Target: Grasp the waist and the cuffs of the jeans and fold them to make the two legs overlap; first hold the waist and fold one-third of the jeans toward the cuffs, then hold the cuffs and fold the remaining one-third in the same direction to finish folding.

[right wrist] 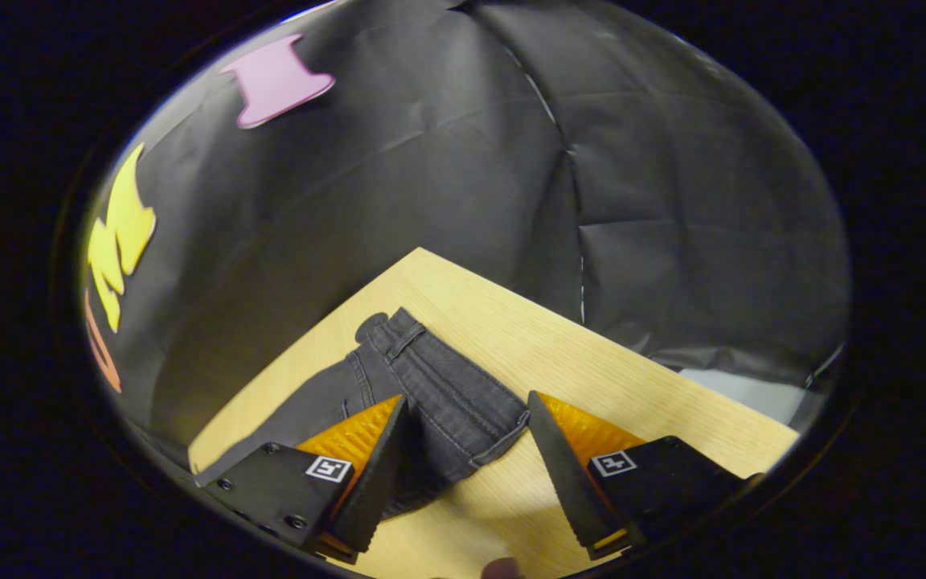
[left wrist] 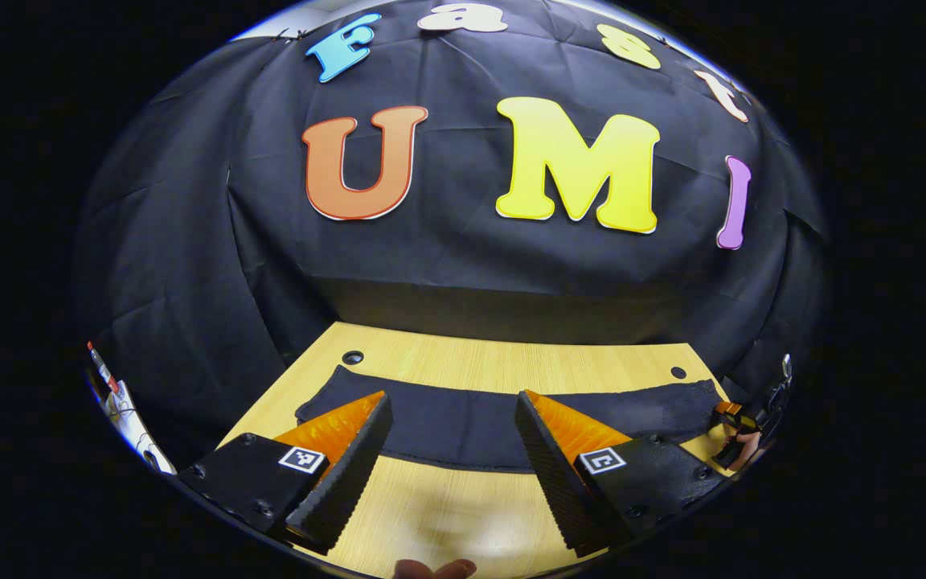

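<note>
In the left gripper view, the left gripper (left wrist: pixel 453 462) hangs over bare wood with its two black, orange-backed fingers spread wide apart and nothing between them. Beyond the fingertips, toward twelve o'clock, the dark grey denim jeans (left wrist: pixel 503 422) lie flat as a long band running from nine to three o'clock across the pale wooden table (left wrist: pixel 447 507). At three o'clock, near the far end of the band, another gripper in a hand shows small.

In the right gripper view, the right gripper (right wrist: pixel 467 470) also has its fingers set apart, empty, poised above the waist end of the jeans (right wrist: pixel 431 394). The waistband with its belt loops runs from eleven o'clock down to four o'clock; the legs trail off toward eight o'clock.

Denim of this kind looks soft and limp yet fairly heavy, so it will likely sag and drag when lifted. The stitched waistband is the thickest, firmest edge and seems the best place to pinch, near its corner.
</note>
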Demonstrator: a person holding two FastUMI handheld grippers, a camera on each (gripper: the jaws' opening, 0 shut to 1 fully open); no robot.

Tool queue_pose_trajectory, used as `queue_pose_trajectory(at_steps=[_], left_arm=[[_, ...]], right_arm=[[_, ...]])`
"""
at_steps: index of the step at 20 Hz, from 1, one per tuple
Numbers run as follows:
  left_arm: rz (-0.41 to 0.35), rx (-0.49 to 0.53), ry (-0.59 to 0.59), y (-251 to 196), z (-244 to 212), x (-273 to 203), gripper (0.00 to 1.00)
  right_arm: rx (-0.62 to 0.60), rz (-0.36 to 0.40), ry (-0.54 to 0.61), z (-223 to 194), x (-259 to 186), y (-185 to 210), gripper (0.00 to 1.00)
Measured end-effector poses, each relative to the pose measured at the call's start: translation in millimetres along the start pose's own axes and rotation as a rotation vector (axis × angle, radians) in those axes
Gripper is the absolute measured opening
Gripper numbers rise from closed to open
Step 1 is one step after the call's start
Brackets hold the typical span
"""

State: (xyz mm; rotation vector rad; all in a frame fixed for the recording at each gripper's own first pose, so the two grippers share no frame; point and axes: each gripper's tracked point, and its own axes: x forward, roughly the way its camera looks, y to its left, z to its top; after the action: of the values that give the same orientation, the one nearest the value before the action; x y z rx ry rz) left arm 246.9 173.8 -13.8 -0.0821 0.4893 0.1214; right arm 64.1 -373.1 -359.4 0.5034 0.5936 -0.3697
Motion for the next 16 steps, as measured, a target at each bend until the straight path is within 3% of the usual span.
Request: queue_pose_trajectory(at_steps=[1, 2, 6, 7, 11, 16], left_arm=[[0.002, -0.003, 0.006, 2, -2, 1, 0.99], [0.004, -0.01, 0.008, 4, -2, 2, 0.99], [0.014, -0.041, 0.013, 12, -3, 4, 0.99], [0.016, -0.047, 0.015, 14, -3, 5, 0.99], [0.019, -0.082, 0.007, 23, -4, 5, 0.99], [0.025, -0.109, -0.016, 40, -7, 1, 0.99]], right_arm=[[-0.056, -0.007, 0.009, -1, -1, -1, 0.82], [-0.081, 0.005, 0.013, 2, -3, 4, 0.86], [-0.056, 0.057, 0.049, -1, -4, 9, 0.46], [-0.079, 0.062, 0.065, 1, -4, 10, 0.44], [-0.156, 0.053, 0.059, 20, -24, 20, 0.01], [-0.22, 0.09, 0.005, 49, -74, 55, 0.01]])
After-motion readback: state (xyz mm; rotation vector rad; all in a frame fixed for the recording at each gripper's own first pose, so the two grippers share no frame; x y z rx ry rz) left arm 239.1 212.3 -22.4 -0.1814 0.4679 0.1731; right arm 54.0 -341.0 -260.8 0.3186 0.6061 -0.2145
